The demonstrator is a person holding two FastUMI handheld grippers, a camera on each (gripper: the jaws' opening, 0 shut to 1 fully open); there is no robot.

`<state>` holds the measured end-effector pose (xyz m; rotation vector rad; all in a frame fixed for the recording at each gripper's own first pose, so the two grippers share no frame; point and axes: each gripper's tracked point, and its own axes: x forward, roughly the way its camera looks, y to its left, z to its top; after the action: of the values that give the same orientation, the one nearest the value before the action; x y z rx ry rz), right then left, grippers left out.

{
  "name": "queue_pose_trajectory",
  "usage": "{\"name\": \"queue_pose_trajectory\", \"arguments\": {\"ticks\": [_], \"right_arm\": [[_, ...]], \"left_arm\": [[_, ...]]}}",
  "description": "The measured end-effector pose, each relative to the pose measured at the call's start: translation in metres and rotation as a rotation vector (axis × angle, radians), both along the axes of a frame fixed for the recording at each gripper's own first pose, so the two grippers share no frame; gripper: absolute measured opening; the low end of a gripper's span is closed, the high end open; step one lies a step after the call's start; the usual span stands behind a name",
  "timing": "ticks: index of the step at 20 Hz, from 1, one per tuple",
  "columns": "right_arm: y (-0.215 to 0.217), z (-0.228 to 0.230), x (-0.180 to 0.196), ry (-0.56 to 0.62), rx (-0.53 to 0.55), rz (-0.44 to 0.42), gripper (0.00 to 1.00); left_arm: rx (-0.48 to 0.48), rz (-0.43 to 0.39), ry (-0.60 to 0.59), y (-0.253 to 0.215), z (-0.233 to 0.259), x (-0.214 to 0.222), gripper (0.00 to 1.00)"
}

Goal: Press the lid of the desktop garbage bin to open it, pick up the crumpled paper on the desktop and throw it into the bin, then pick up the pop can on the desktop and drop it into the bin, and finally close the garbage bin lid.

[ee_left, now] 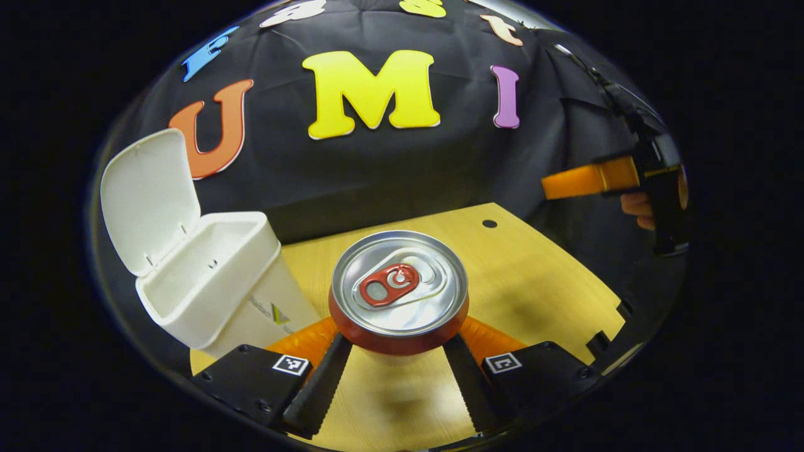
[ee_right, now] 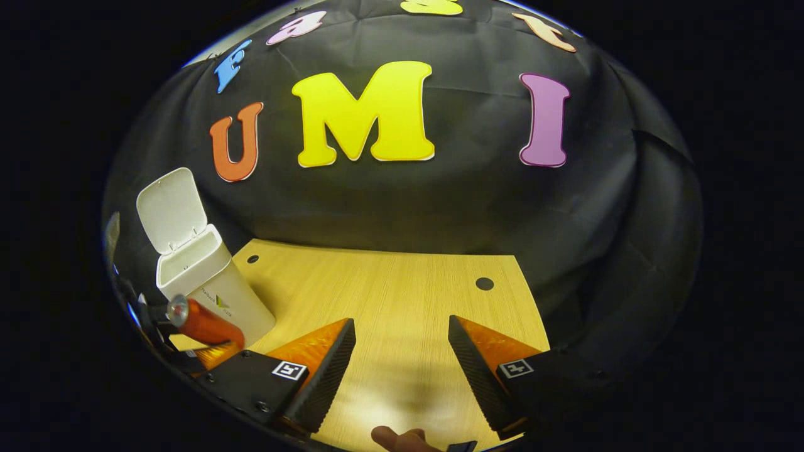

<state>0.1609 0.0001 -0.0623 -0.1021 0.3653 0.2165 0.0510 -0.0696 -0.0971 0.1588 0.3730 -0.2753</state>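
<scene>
A red pop can (ee_left: 399, 292) with a silver top and red tab sits between the fingers of my left gripper (ee_left: 397, 344), which is shut on its sides and holds it above the wooden desk (ee_left: 534, 282). To its left stands the white bin (ee_left: 217, 285), its lid (ee_left: 151, 198) swung up and open. In the right gripper view the can (ee_right: 202, 323) hangs tilted next to the bin (ee_right: 210, 289), low at the left. My right gripper (ee_right: 402, 326) is open over the bare desk (ee_right: 389, 282) with nothing between its fingers. It also appears in the left gripper view at far right (ee_left: 587, 180), held by a hand.
Two small dark holes mark the desk near its far corners (ee_right: 484, 283) (ee_right: 252, 258). The desk's right edge has notches (ee_left: 619, 314). The black cloth wall rises just behind the desk and the bin.
</scene>
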Motion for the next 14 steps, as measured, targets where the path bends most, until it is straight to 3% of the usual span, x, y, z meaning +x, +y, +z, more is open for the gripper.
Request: {"name": "queue_pose_trajectory", "arguments": {"ticks": [3, 7, 11, 14], "right_arm": [[0.009, 0.002, -0.003, 0.006, 0.033, 0.033, 0.95], [0.018, -0.01, -0.005, 0.019, 0.048, 0.058, 0.94], [0.029, -0.027, -0.013, 0.05, 0.049, 0.063, 0.94], [0.031, -0.037, -0.02, 0.062, 0.036, 0.054, 0.95]], "left_arm": [[0.016, 0.061, -0.06, 0.033, 0.062, 0.007, 0.86], [0.007, 0.149, -0.107, 0.08, 0.108, 0.021, 0.86], [0.048, 0.277, -0.101, 0.146, 0.112, 0.043, 0.86], [0.017, 0.364, -0.077, 0.187, 0.094, 0.063, 0.86]]}}
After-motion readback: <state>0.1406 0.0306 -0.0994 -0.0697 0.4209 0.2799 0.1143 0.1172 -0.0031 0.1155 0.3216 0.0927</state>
